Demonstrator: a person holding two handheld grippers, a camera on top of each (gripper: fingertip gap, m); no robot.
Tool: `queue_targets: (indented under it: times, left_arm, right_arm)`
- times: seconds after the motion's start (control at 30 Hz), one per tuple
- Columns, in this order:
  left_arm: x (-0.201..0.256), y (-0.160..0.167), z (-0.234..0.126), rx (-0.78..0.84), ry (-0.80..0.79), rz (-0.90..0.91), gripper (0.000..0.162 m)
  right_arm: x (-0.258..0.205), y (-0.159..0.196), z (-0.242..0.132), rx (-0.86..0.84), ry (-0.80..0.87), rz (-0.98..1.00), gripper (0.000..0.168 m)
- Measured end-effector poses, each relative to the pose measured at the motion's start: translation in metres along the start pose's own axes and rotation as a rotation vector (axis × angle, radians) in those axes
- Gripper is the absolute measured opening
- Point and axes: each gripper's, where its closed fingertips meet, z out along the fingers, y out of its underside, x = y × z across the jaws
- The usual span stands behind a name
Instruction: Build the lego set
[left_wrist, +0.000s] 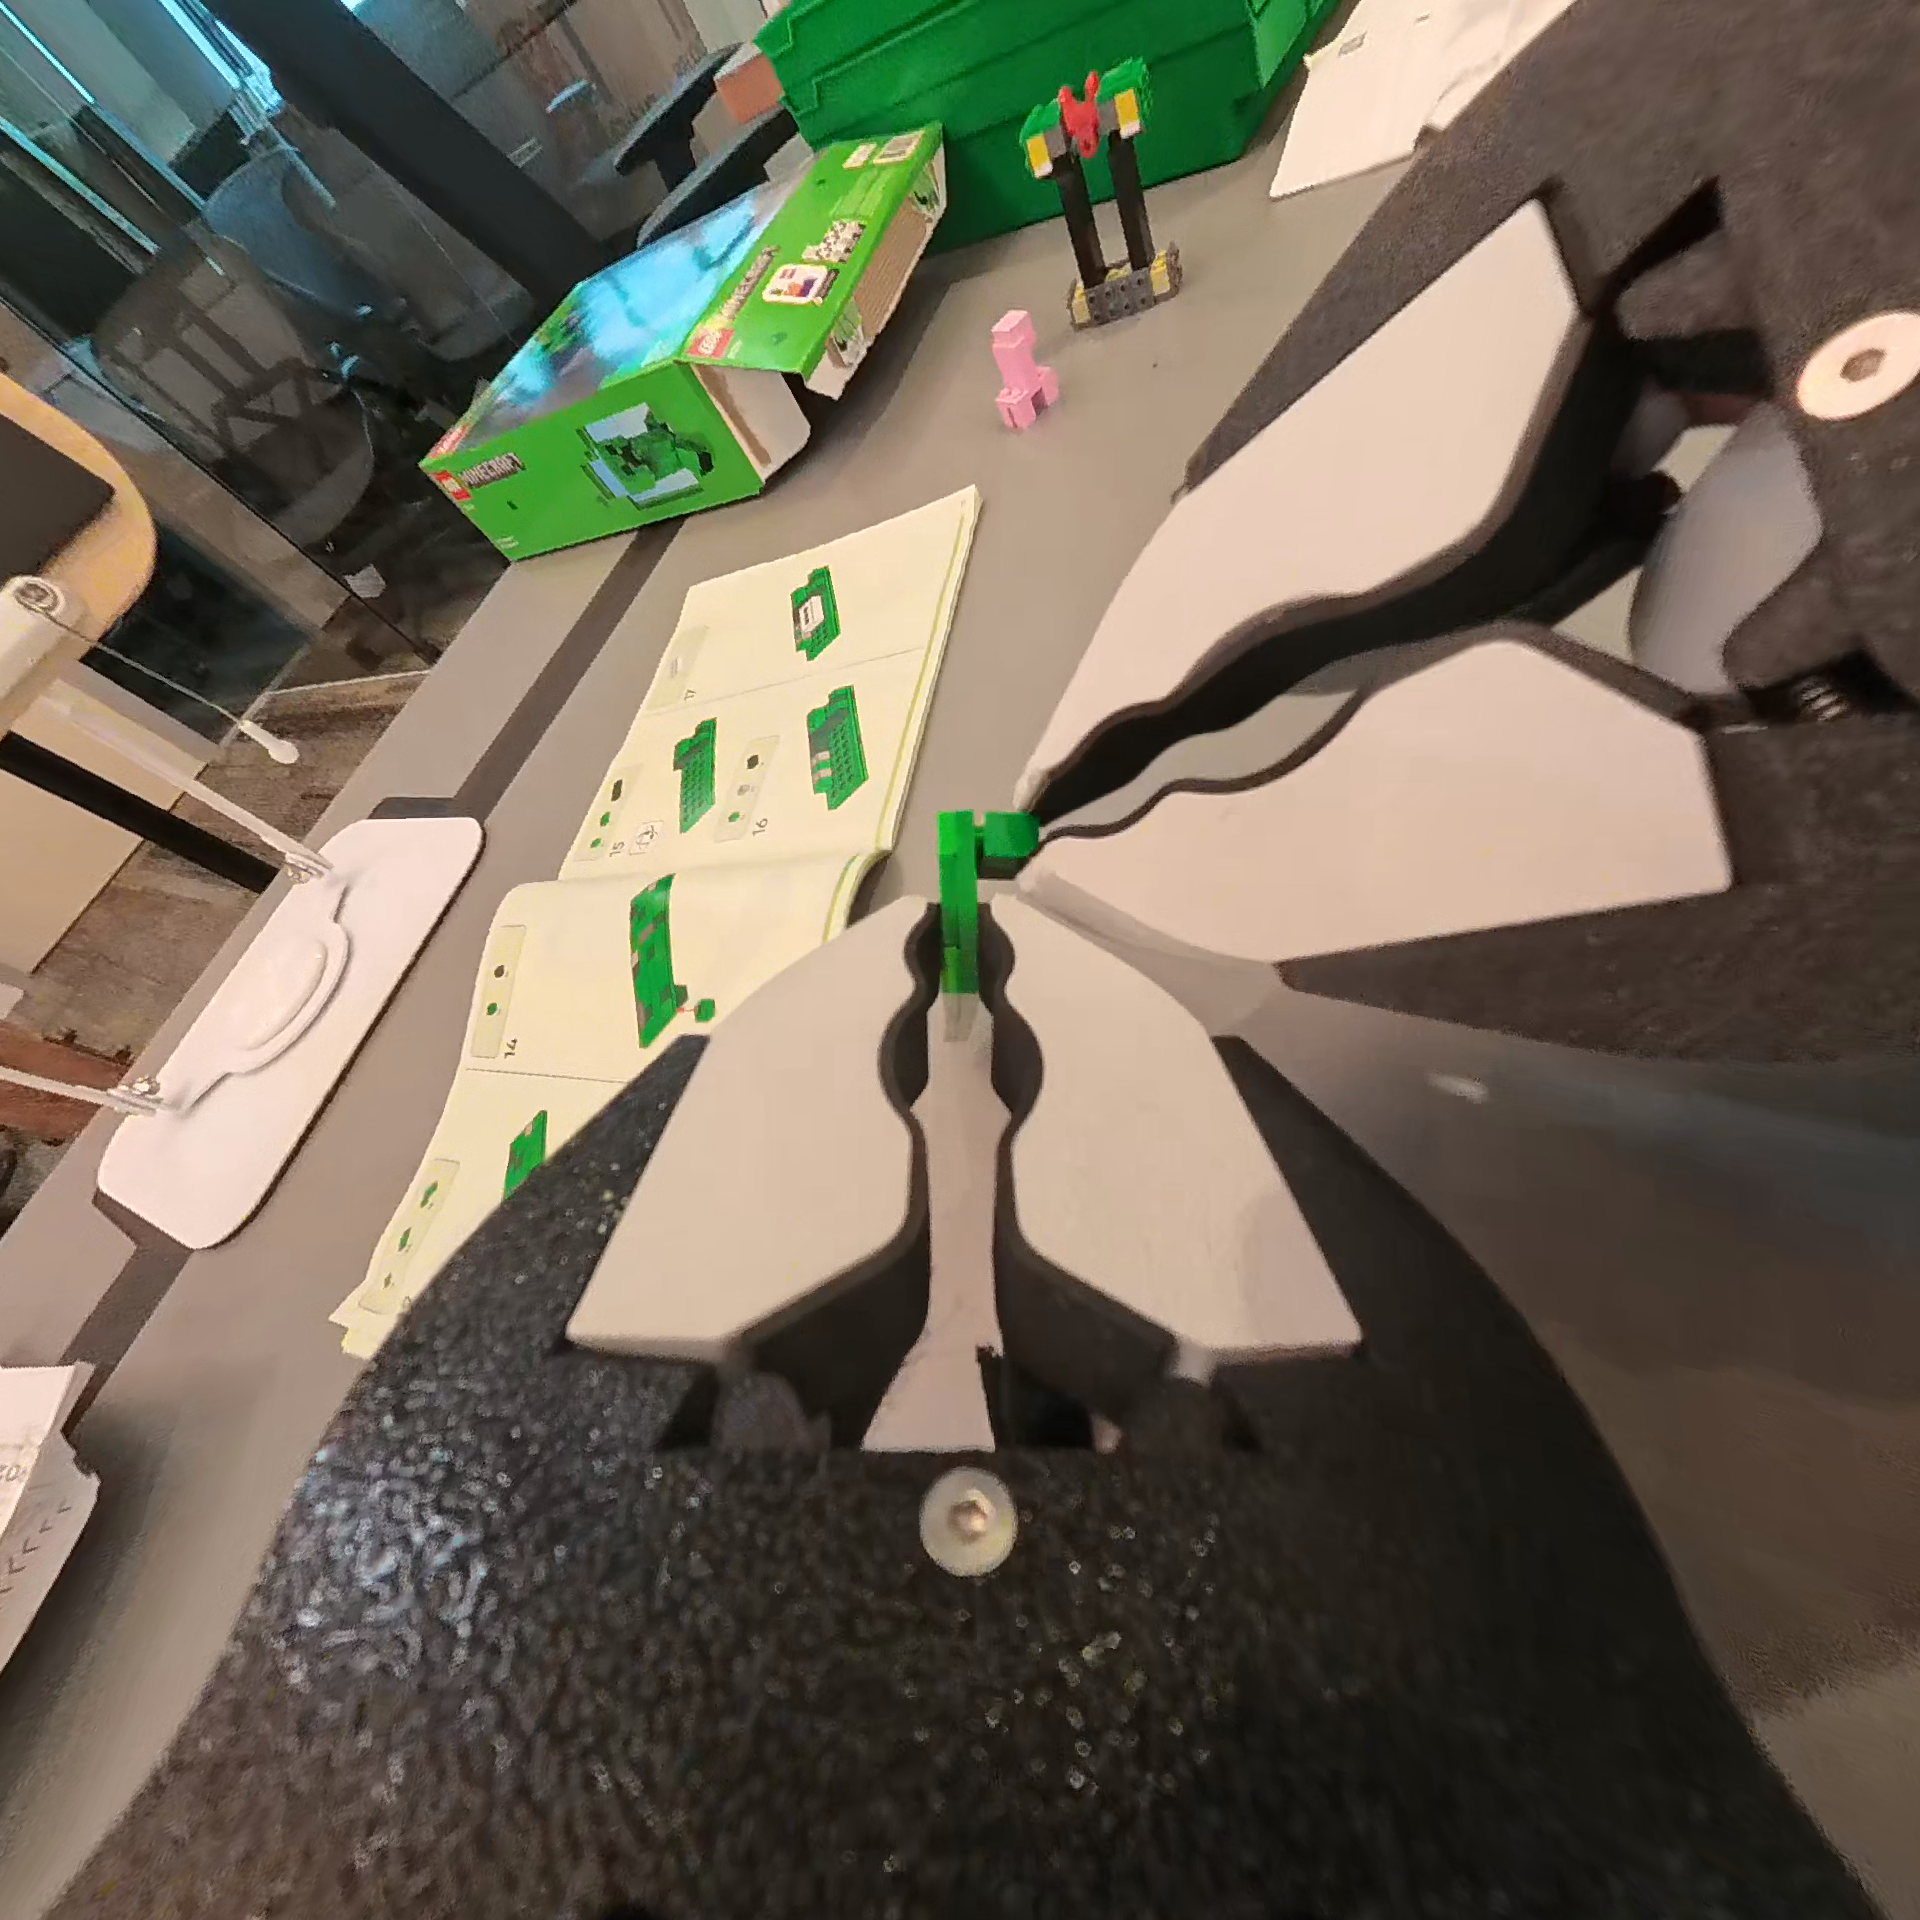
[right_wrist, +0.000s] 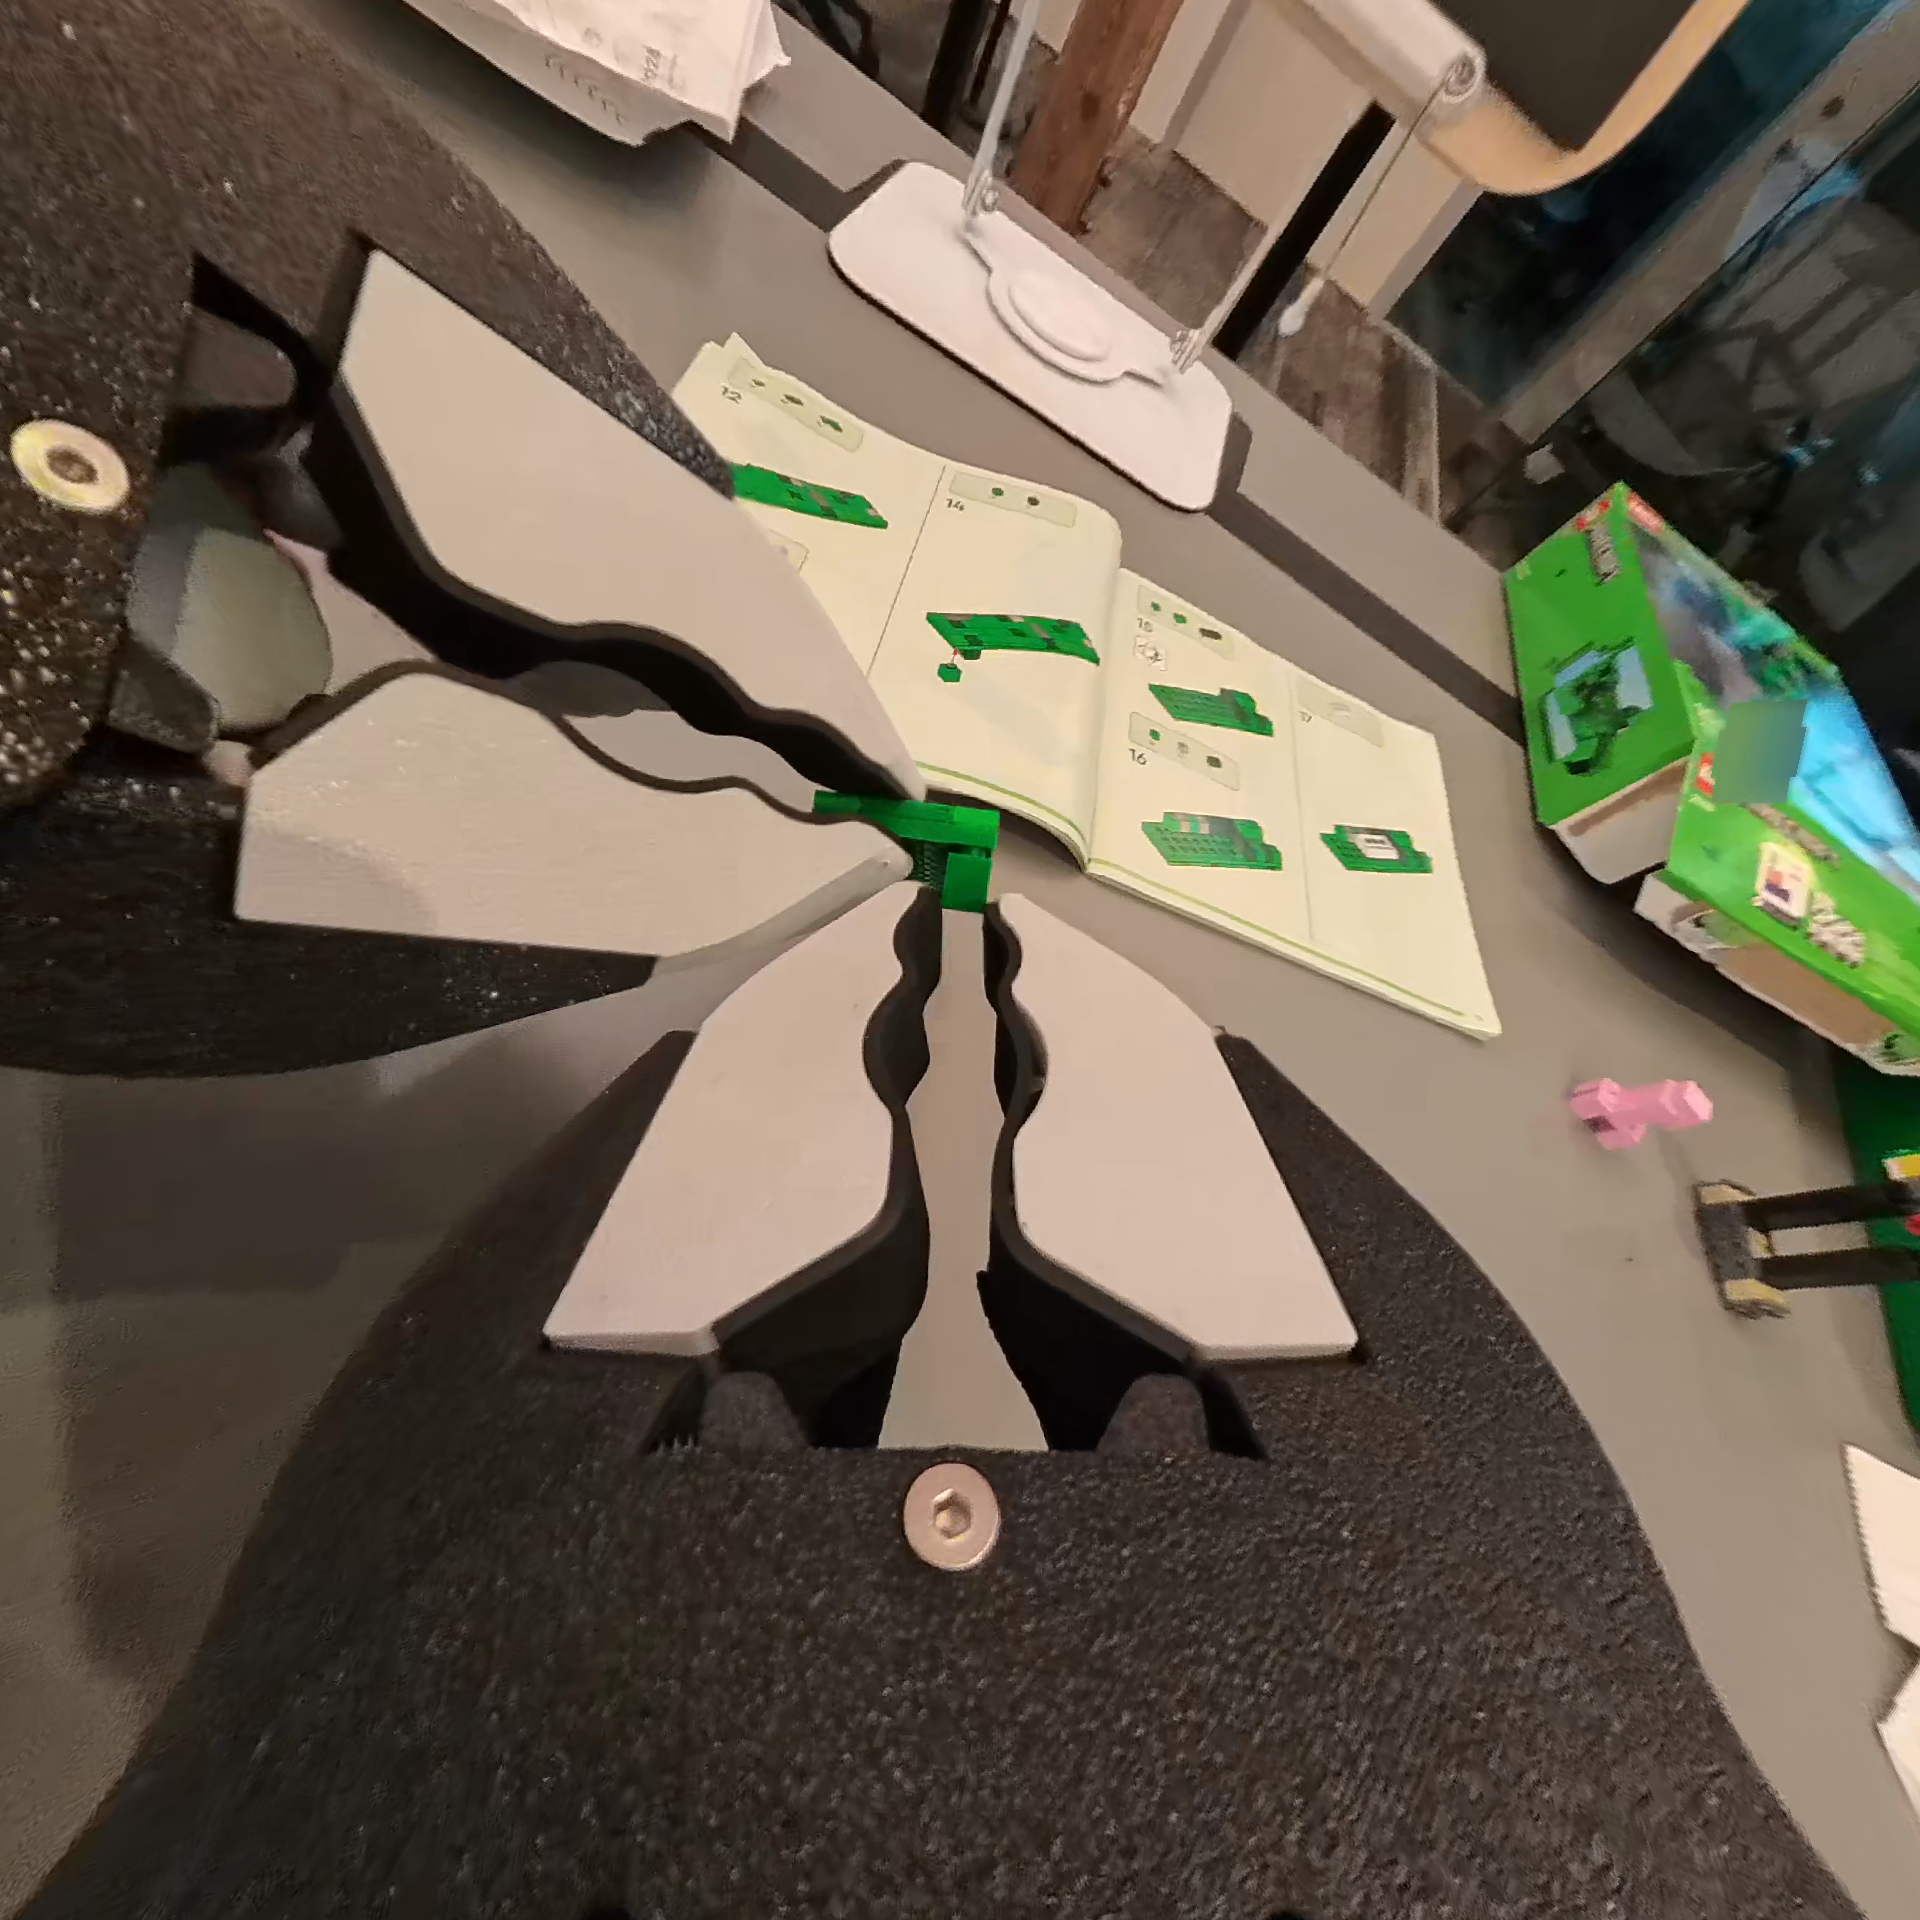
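Note:
My left gripper (left_wrist: 958, 914) is shut on a thin green Lego plate (left_wrist: 956, 894) and holds it edge-on above the grey table (left_wrist: 1091, 499). My right gripper (left_wrist: 1029, 831) comes in from the right, shut on a small green brick (left_wrist: 1010, 831) that touches the plate's top end. In the right wrist view my right gripper (right_wrist: 951, 909) holds the small brick (right_wrist: 968, 873) against the plate (right_wrist: 914, 816), which the left gripper (right_wrist: 904, 831) holds from the left. The joint between the pieces is partly hidden by the fingertips.
An open instruction booklet (left_wrist: 790, 727) (right_wrist: 1195, 748) lies just beyond the grippers. Farther off are the opened green set box (left_wrist: 665, 374) (right_wrist: 1714, 707), a pink pig figure (left_wrist: 1023, 369) (right_wrist: 1642, 1112), a black-pillared build (left_wrist: 1112, 197) (right_wrist: 1787, 1247), a green bin (left_wrist: 1039, 62) and a white stand base (left_wrist: 301, 1008) (right_wrist: 1039, 332). Only a small space, under 4 cm, lies between the two pairs of fingers. Left tips and right tips are each some 35 cm from the pink pig figure (left_wrist: 1023, 369). It is also in sight in the right wrist view (right_wrist: 1646, 1110).

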Motion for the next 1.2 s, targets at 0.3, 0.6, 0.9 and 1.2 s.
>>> queue_targets:
  times: [0.3,0.6,0.9,1.2]
  left_arm:
    - [-0.006,-0.017,-0.012,0.153,-0.119,0.060,0.006]
    - [-0.001,-0.012,-0.008,0.180,-0.053,0.118,0.006]
    - [0.003,-0.009,-0.006,0.155,-0.101,0.359,0.006]
    - [0.007,-0.001,-0.002,0.118,-0.116,0.466,0.006]
  right_arm:
    - [0.007,-0.017,-0.011,0.121,0.142,-0.116,0.007]
    - [0.005,-0.010,-0.009,0.112,0.085,-0.123,0.007]
    - [0.000,-0.001,-0.007,0.072,-0.013,-0.042,0.007]
    - [-0.003,0.007,-0.002,0.048,-0.022,-0.071,0.007]
